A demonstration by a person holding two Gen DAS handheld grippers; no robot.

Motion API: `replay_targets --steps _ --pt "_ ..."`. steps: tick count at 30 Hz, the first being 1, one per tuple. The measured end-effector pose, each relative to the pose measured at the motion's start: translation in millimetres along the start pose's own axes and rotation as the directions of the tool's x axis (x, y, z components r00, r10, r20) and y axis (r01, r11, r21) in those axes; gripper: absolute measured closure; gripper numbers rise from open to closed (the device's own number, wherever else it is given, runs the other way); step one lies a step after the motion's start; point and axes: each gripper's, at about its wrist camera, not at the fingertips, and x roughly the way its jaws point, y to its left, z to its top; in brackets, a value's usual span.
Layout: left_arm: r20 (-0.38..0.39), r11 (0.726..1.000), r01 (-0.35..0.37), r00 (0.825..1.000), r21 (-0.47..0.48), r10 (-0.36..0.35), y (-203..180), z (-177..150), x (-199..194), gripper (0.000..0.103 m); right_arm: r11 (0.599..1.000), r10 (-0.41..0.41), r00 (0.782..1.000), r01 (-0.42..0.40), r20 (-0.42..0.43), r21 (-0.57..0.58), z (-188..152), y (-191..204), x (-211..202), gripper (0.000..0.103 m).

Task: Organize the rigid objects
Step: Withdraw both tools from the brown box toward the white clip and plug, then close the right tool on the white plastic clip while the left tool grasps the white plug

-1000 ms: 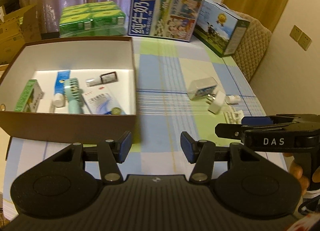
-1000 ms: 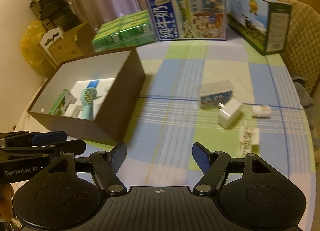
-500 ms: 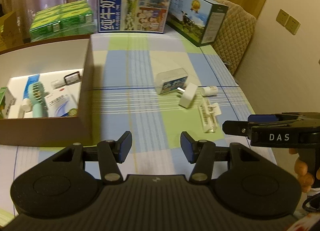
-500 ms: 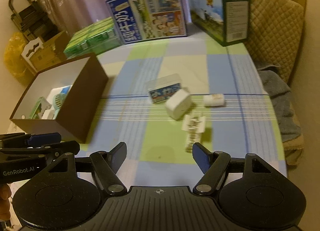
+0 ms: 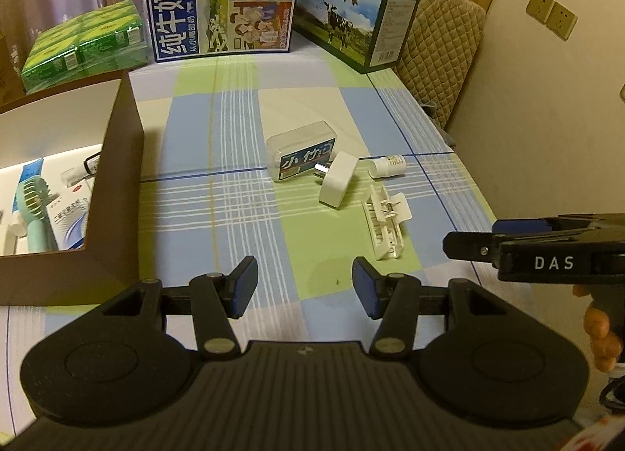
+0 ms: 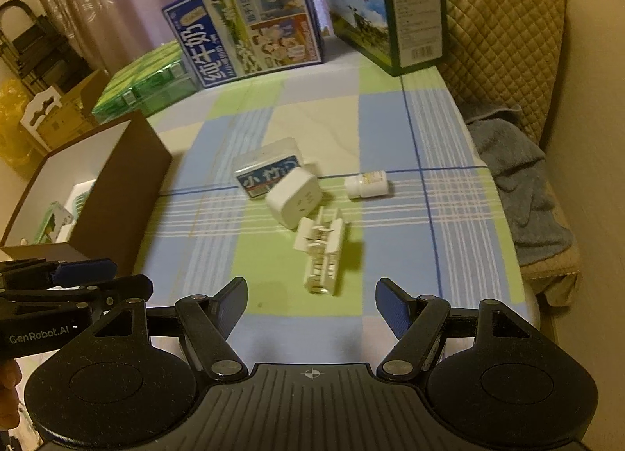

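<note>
Left gripper (image 5: 304, 287) above the checked counter (image 5: 218, 216), fingers (image 5: 244, 287) parted and empty. Ahead: clear case (image 5: 302, 156) touching white plug adapter (image 5: 338, 185); small bottle (image 5: 387, 167) and white clip (image 5: 384, 222) nearby. Brown box (image 5: 117, 197) at left.

"1956" on the blue milk carton (image 5: 222, 1); "DAS" and "GenRobot.AI" on the tongs' bodies.

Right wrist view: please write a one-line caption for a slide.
Open right gripper above checked tablecloth, facing four loose items: clear box, white plug, small bottle, white clip.
</note>
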Motion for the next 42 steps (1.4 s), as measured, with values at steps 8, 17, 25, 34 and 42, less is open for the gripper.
replay_targets --steps 8,17,25,34,42 --pt "-0.027 1.0 0.0 1.0 0.019 0.0 -6.7 4.3 30.8 0.055 0.999 -0.023 1.0 0.023 -0.001 0.024 1.6 -19.4 20.5 0.033" --pt "-0.058 0.999 -0.002 0.998 0.049 0.004 -5.3 10.1 68.4 0.055 1.0 -0.019 1.0 0.019 -0.013 -0.004 8.5 -14.1 59.9 0.037" --pt "-0.097 0.998 -0.02 0.995 0.055 0.025 1.2 16.2 97.2 0.055 0.999 -0.048 0.998 0.048 -0.051 -0.014 15.4 -8.0 90.2 0.045" --pt "-0.112 0.998 -0.014 0.994 0.056 0.02 8.6 22.8 110.4 0.055 0.997 -0.071 0.994 0.071 -0.08 -0.007 24.0 -2.4 113.3 0.048" --pt "-0.112 0.997 0.01 0.994 0.07 -0.002 7.6 25.4 116.5 0.055 0.997 -0.079 0.993 0.08 -0.088 0.008 27.1 -3.4 124.8 0.064"
